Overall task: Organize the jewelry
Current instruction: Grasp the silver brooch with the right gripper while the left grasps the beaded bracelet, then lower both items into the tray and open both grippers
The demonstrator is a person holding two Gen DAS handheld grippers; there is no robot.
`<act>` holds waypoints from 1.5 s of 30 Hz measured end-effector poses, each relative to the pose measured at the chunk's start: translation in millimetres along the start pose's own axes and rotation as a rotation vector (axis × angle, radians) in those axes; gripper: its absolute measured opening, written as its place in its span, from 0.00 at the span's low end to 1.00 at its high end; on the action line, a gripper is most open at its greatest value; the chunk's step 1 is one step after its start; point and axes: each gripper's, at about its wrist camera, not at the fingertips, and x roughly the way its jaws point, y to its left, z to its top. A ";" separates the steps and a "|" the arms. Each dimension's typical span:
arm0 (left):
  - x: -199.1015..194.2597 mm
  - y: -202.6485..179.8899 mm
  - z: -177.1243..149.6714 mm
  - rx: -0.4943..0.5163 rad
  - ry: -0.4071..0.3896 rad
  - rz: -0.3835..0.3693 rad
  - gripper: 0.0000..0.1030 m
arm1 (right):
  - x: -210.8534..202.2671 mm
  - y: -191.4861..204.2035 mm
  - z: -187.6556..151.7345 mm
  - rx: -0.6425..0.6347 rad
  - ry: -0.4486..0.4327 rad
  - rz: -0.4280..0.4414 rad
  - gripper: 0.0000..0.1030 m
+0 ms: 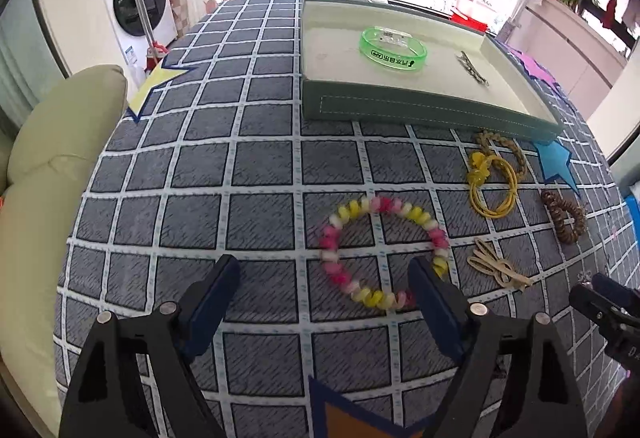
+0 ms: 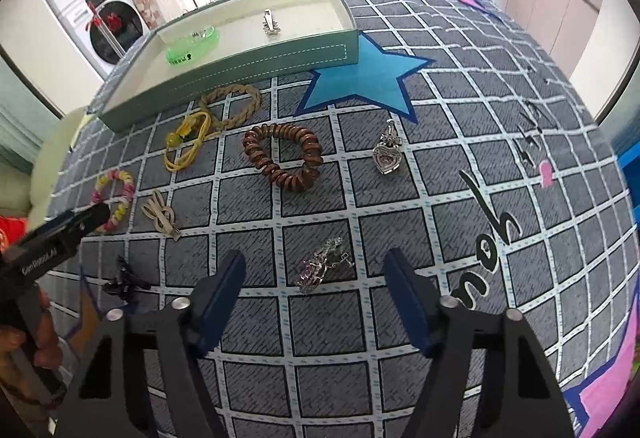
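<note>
Item one, my left gripper (image 1: 324, 280): jaws spread and holding nothing, its far finger just overlapping the pink-and-yellow coil bracelet (image 1: 382, 252), which lies flat on the grid-patterned mat (image 1: 200, 198) well short of the green tray (image 1: 420, 106). Item two, my right gripper (image 2: 314, 284): jaws apart and not gripping, straddling the silver brooch (image 2: 320, 270), whose long axis runs diagonally, its narrow end toward the mat's far right. Already in the tray I count a green bangle (image 1: 394, 50) and a metal clip (image 1: 472, 68), the clip's length pointing from the far wall toward the near right corner.
</note>
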 end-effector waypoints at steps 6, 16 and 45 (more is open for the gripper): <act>1.4 -15.1 1.6 0.078 -0.014 0.029 0.66 | -1.4 6.1 -3.1 -0.050 -0.018 -0.075 0.35; -11.2 -9.7 6.2 0.034 -0.036 -0.126 0.23 | -10.8 -3.3 -4.3 -0.021 -0.025 0.003 0.08; -80.8 -7.6 98.0 0.029 -0.186 -0.254 0.23 | -63.1 1.8 127.5 -0.015 -0.187 0.237 0.08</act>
